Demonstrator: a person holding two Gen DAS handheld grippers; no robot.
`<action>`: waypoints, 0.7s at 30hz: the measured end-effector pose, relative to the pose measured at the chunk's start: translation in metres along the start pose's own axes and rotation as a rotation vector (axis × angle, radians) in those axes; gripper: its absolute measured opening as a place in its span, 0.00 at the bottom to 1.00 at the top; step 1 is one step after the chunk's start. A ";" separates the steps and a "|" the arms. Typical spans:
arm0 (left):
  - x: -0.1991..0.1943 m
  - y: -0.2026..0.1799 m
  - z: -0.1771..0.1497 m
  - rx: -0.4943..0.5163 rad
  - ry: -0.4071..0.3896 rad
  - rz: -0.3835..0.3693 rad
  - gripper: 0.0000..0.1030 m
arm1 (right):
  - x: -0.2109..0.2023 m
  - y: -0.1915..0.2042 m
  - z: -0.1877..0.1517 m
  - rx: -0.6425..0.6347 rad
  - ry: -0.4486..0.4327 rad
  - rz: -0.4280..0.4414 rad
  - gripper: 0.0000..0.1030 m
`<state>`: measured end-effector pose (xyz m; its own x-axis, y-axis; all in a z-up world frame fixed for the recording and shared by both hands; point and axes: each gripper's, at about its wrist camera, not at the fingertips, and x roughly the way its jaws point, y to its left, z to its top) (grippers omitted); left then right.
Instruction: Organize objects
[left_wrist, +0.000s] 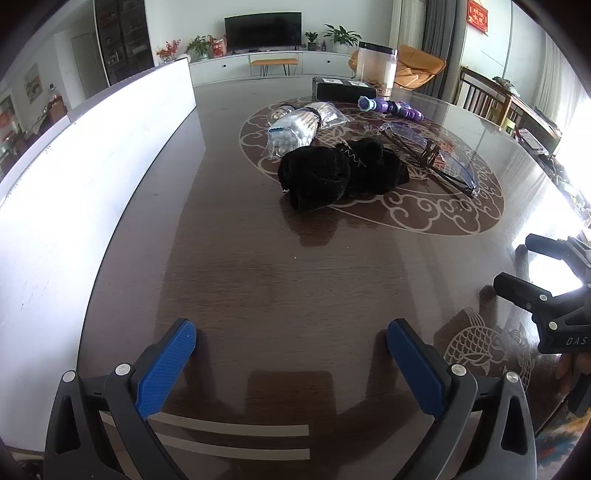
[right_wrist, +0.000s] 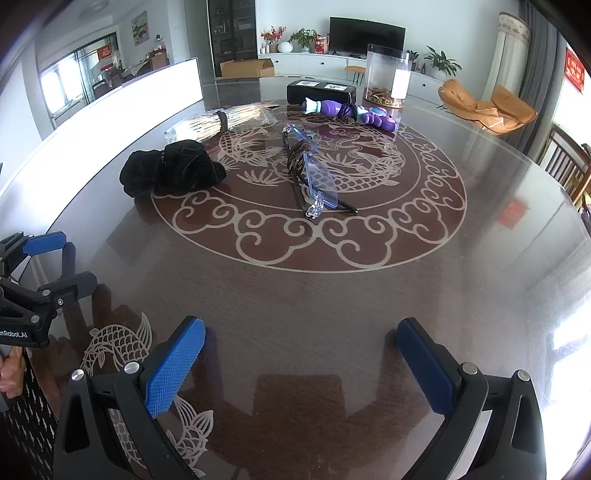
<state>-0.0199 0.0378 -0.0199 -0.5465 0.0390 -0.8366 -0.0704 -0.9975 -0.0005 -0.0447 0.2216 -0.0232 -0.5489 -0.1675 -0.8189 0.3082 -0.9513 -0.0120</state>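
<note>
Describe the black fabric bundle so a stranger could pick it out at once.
Start at the dark wooden table with the pale dragon medallion inlaid at its centre. On the medallion's edge nearest the white board lies the soft black fabric bundle. It is the only matte, plush item; beside it are a clear plastic packet and blue-lensed glasses.

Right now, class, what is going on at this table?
A person holds a two-finger gripper in each hand above a dark wooden table, set to organize objects. The left gripper and the right gripper are both open and hold nothing. Ahead of them lie a black cloth bundle, a bagged bundle of sticks, glasses in a clear sleeve, a purple toy, a black box and a clear jar. Nothing is grasped yet.
</note>
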 end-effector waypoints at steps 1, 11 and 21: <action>0.000 0.000 0.000 0.000 0.000 0.000 1.00 | 0.000 0.000 0.000 0.000 0.000 0.000 1.00; 0.000 0.000 0.000 0.000 0.000 0.000 1.00 | 0.000 0.000 0.000 -0.001 0.001 0.000 1.00; 0.000 0.003 0.000 -0.013 0.000 0.009 1.00 | 0.000 0.000 0.000 -0.001 0.001 0.000 1.00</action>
<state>-0.0198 0.0346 -0.0199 -0.5472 0.0296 -0.8365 -0.0544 -0.9985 0.0003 -0.0449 0.2216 -0.0228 -0.5483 -0.1675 -0.8193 0.3087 -0.9511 -0.0121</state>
